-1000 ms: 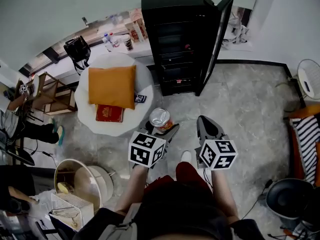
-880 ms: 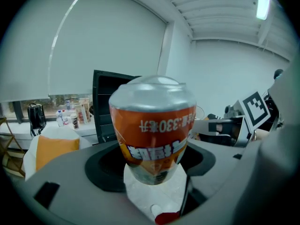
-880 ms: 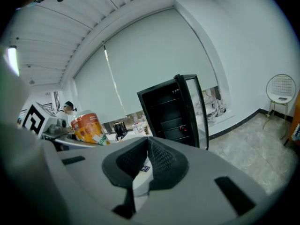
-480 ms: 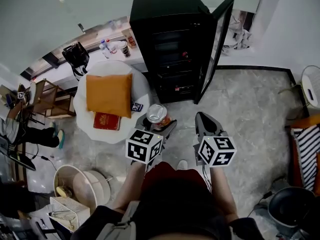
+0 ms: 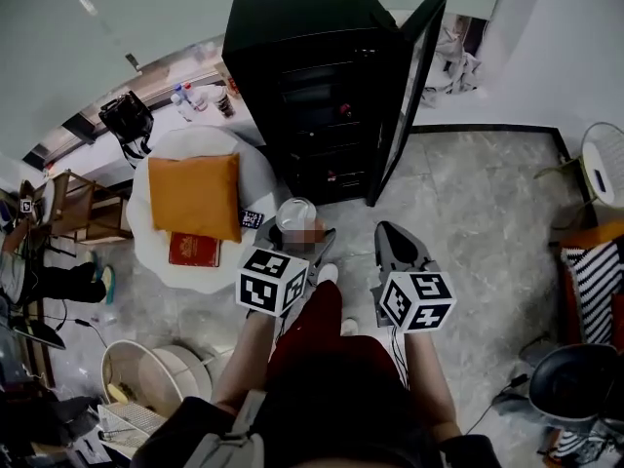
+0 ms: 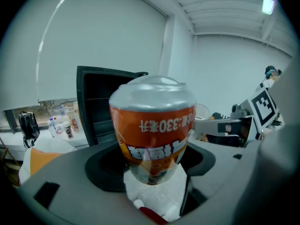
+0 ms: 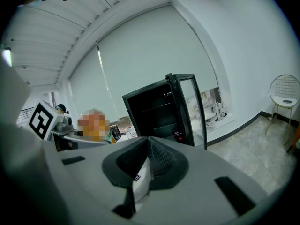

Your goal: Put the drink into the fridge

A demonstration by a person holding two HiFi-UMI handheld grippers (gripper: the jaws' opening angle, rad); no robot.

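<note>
The drink is an orange can with a silver top (image 5: pixel 295 217), held upright between the jaws of my left gripper (image 5: pixel 294 234); in the left gripper view the can (image 6: pixel 152 125) fills the space between the jaws, label upside down. The black fridge (image 5: pixel 312 86) stands ahead with its glass door (image 5: pixel 405 96) swung open to the right and dark shelves showing. My right gripper (image 5: pixel 393 245) is beside the left one, its jaws closed together and empty (image 7: pixel 147 146). The fridge (image 7: pixel 157 111) shows beyond them, some way off.
A round white table (image 5: pixel 146 252) to the left carries an orange cushion (image 5: pixel 193 195) and a red book (image 5: pixel 193 250). Bottles (image 5: pixel 195 100) and a black bag (image 5: pixel 125 117) are on a ledge behind it. A white wire chair (image 5: pixel 604 164) stands at the right, a fan (image 5: pixel 146 378) at lower left.
The view has moved towards the fridge, which now looks larger and nearer. Both grippers hold the same pose, the can still in the left one.
</note>
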